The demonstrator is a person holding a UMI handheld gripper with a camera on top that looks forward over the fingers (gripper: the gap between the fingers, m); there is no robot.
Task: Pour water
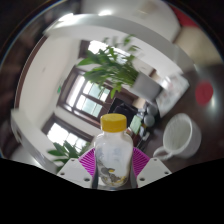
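Note:
A clear plastic bottle [112, 152] with a yellow cap [114, 122] stands upright between my fingers, lifted well off any surface. My gripper [112, 168] is shut on the bottle; the purple pads [88, 161] press on its two sides. A white mug [178, 135] with a handle stands to the right of the bottle, on a light surface beyond the right finger. The bottle's lower part is hidden behind the fingers.
A leafy green plant [112, 66] stands behind the bottle, before dark-framed windows [88, 97]. Dark objects [140, 115] sit on the surface between the plant and the mug. A red round thing [205, 94] shows at the far right.

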